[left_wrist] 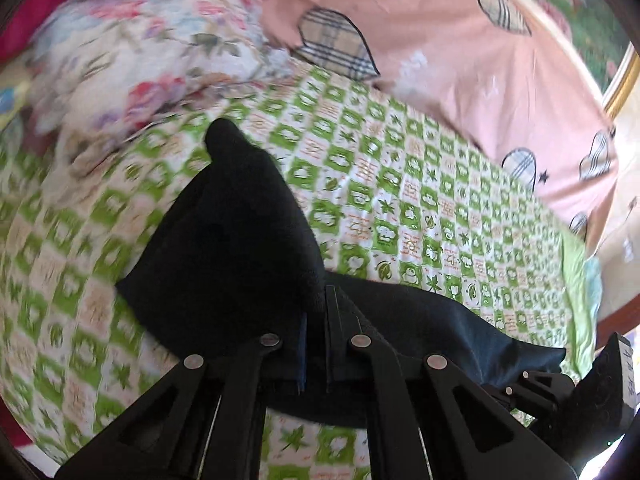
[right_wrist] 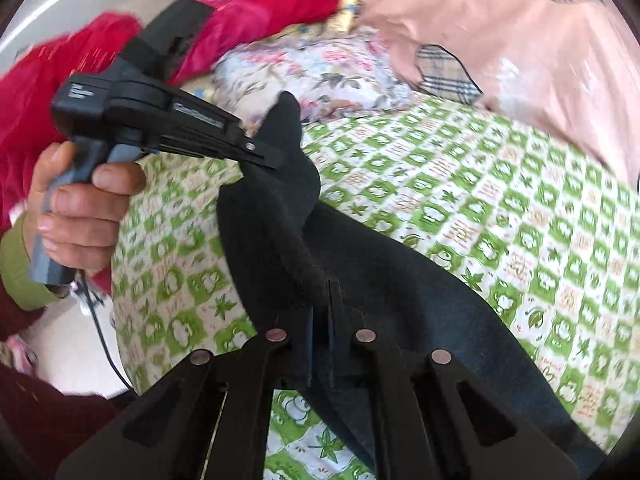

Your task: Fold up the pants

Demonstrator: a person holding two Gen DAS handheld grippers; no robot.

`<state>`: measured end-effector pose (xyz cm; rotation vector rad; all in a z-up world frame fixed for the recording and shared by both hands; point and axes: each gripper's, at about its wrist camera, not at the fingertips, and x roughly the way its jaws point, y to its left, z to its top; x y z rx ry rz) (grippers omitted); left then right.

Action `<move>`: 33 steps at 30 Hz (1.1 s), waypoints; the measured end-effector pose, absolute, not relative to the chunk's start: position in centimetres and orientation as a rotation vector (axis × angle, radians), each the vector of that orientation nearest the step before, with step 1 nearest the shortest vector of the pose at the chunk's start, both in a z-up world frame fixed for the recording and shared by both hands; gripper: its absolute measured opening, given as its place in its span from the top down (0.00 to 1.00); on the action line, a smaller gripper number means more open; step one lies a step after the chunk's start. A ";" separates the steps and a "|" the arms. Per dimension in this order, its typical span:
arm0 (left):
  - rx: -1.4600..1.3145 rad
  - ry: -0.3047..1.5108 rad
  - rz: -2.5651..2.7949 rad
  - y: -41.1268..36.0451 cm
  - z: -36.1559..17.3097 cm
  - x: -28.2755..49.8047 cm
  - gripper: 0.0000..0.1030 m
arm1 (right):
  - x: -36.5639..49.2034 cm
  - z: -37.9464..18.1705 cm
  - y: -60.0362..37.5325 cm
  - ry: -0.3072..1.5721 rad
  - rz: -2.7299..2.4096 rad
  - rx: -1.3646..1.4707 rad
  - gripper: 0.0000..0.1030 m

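Green-and-white checked cotton covers the bed (left_wrist: 420, 208), which fills most of both views; a pink quilt with plaid hearts (left_wrist: 460, 60) sits along the upper right of each frame, and a floral pillow (left_wrist: 132, 60) lies at the upper left of the left wrist view. Across the sheet, the black pants (right_wrist: 400, 280) run as a long dark band. In the right wrist view their long axis goes from the lower right of the frame up toward the upper centre, where one corner is lifted off the bed. Both tongs are pinched nearly shut on this cloth: the left tongs (left_wrist: 316, 320) grip a bunched edge just ahead of their tips, and the fabric stands up in a peak toward the upper centre of that frame. The right tongs (right_wrist: 320, 312) grip the band lower down, with cloth rising directly ahead of them. Seen from the right wrist, the left tongs (right_wrist: 276, 160) hold the raised end at the upper centre, and the bare hand (right_wrist: 76, 204) is on the handle at left. Judging by this, the left side is nearer the free end, so the fold would likely carry that end along the band's length.
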<state>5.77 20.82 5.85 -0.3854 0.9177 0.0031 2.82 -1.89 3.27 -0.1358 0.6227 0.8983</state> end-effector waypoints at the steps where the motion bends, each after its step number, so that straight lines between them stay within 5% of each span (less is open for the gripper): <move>1: -0.398 0.906 0.006 20.8 5.6 4.7 0.96 | 2.6 3.1 -1.5 0.624 0.899 -0.154 0.94; 20: -0.537 0.949 -0.022 24.0 -1.2 1.2 0.95 | 2.0 0.5 1.9 0.727 0.875 -0.305 0.93; 24: -0.541 0.966 -0.006 24.6 -1.6 0.9 0.90 | 2.0 0.2 2.2 0.754 0.874 -0.300 0.82; 28: -0.506 0.962 0.059 25.3 -0.9 0.1 0.84 | 1.8 0.9 1.6 0.745 0.891 -0.231 0.60; 33: -0.486 0.957 0.131 26.6 -0.4 -1.2 0.71 | 2.1 2.2 0.5 0.722 0.890 -0.135 0.59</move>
